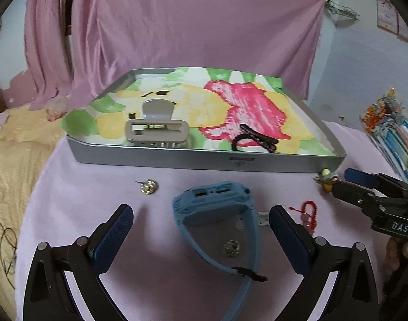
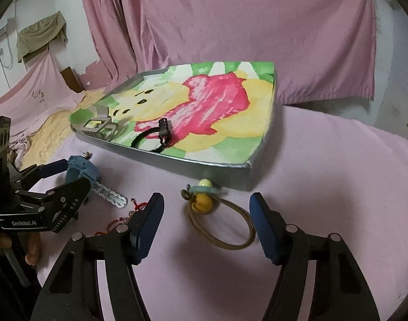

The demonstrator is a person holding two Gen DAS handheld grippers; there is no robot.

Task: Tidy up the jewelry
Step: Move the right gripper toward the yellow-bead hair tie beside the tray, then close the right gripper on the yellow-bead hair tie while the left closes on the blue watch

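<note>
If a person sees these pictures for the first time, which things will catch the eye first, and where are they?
The eye falls first on the shallow grey tray at the back of the pink cloth, lined with a bright flower-print towel; a grey hair claw clip and a black hair tie lie in it. In front of the tray, a blue wristwatch lies between the fingers of the open left gripper. The open right gripper frames a yellow charm on a brown cord.
</note>
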